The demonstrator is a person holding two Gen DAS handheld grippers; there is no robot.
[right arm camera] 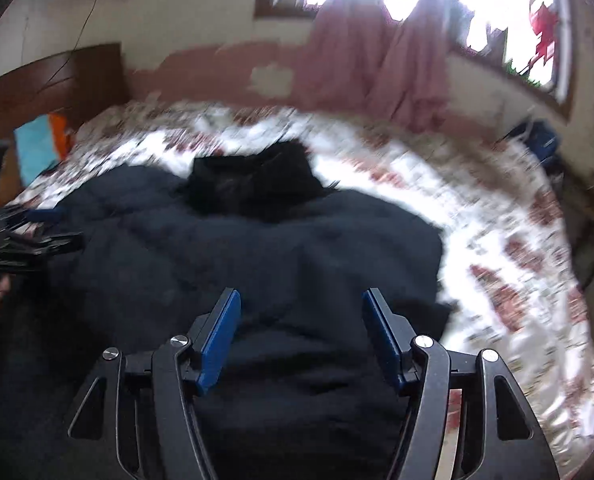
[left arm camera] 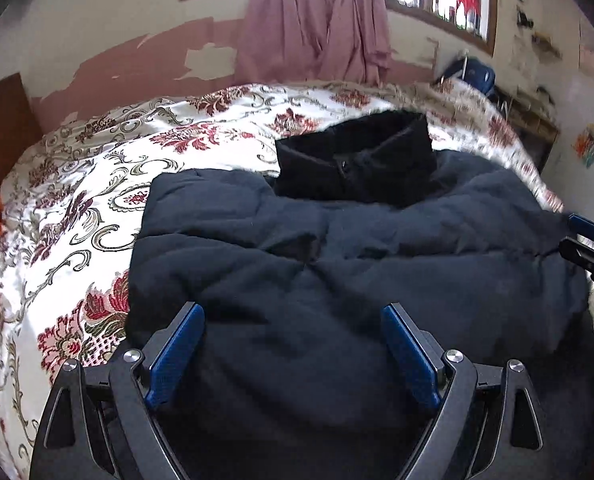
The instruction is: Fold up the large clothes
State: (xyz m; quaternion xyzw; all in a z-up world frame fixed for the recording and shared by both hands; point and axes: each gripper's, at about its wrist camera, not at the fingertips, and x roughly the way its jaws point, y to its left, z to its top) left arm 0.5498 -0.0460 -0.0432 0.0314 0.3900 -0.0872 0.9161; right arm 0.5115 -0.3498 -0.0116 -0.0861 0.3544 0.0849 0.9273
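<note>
A large dark navy padded jacket (left arm camera: 337,272) lies spread on the flowered bedspread (left arm camera: 97,184), its black collar (left arm camera: 357,160) at the far end. My left gripper (left arm camera: 293,312) is open and empty, hovering over the jacket's near left part. My right gripper (right arm camera: 301,300) is open and empty over the jacket (right arm camera: 257,256), near its right side. The right wrist view is blurred by motion. The right gripper shows at the right edge of the left wrist view (left arm camera: 593,248); the left gripper shows at the left edge of the right wrist view (right arm camera: 33,240).
The bedspread (right arm camera: 497,240) reaches beyond the jacket on all far sides. Pink curtains (left arm camera: 317,24) hang on the wall behind the bed. A wooden headboard (right arm camera: 53,80) with blue and orange cloth (right arm camera: 41,144) stands at the left. A blue bag (left arm camera: 473,72) sits at the far right.
</note>
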